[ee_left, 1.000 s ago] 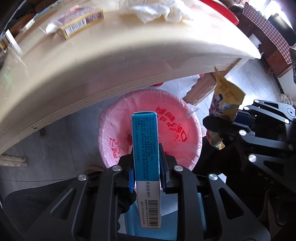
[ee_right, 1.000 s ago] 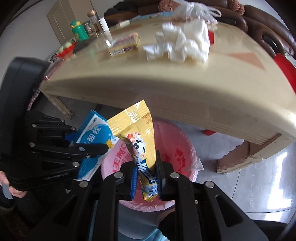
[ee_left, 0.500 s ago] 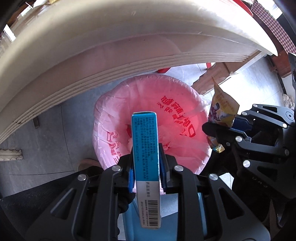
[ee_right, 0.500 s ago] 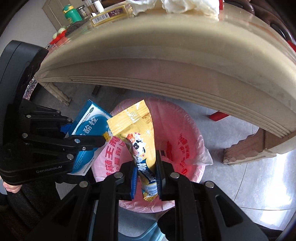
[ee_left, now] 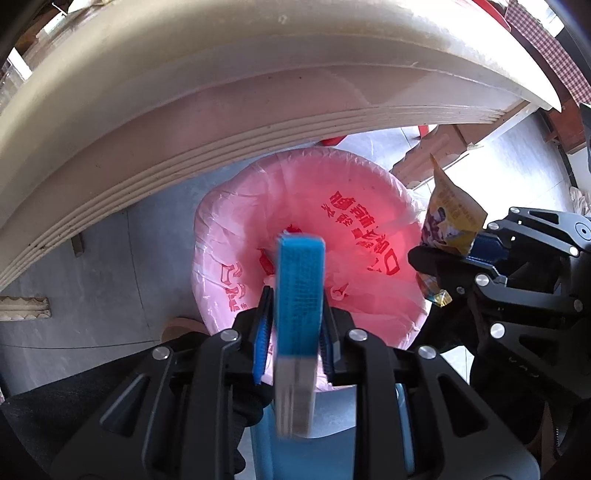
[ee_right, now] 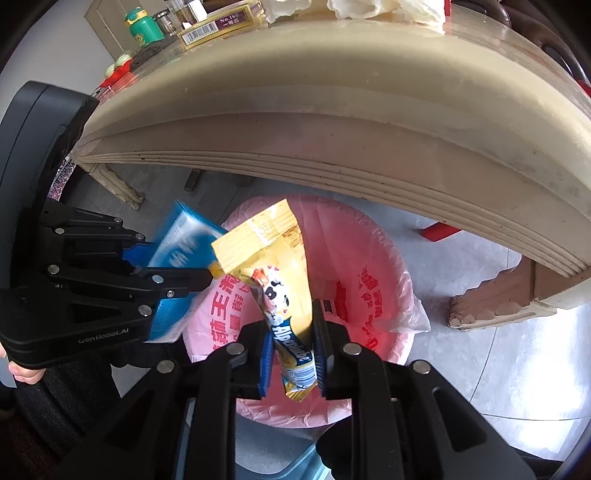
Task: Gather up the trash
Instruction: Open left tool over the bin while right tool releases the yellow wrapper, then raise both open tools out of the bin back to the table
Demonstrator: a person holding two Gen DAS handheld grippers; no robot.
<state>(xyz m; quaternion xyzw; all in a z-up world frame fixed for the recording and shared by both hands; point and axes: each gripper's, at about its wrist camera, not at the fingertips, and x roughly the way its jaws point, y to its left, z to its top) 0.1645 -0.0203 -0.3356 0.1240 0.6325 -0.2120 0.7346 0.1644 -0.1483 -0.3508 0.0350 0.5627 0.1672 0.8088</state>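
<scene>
Left gripper [ee_left: 295, 332]: jaws parted, a gap visible on each side of the blue box [ee_left: 299, 295]. Box is motion-blurred and sits between the fingers, barcode end toward the camera, far end over the bin [ee_left: 229, 236]. Cannot tell whether the pads touch it.

Right gripper [ee_right: 291, 350]: fingers spread slightly around the yellow wrapper [ee_right: 277, 273]; a gap shows on the left side, while the right pad [ee_right: 318, 332] lies against the wrapper edge. Wrapper stands nearly upright, top flared toward 11 o'clock, lower end hanging below the pads.

Bin: pink bag with red print lining it, mouth open, on the grey floor [ee_left: 110, 266] under the table [ee_left: 221, 74] edge. In the left view it fills the centre; the right gripper [ee_left: 454, 254] with its wrapper [ee_left: 450, 221] sits at 3 o'clock, at the bin rim. In the right view the left gripper [ee_right: 173, 273] and box [ee_right: 181, 243] are at 9 o'clock, the box's corner just beside the wrapper top.

On the table, right view, 12 o'clock: a carton [ee_right: 218, 26], white tissue [ee_right: 369, 7], a green bottle [ee_right: 142, 24].
</scene>
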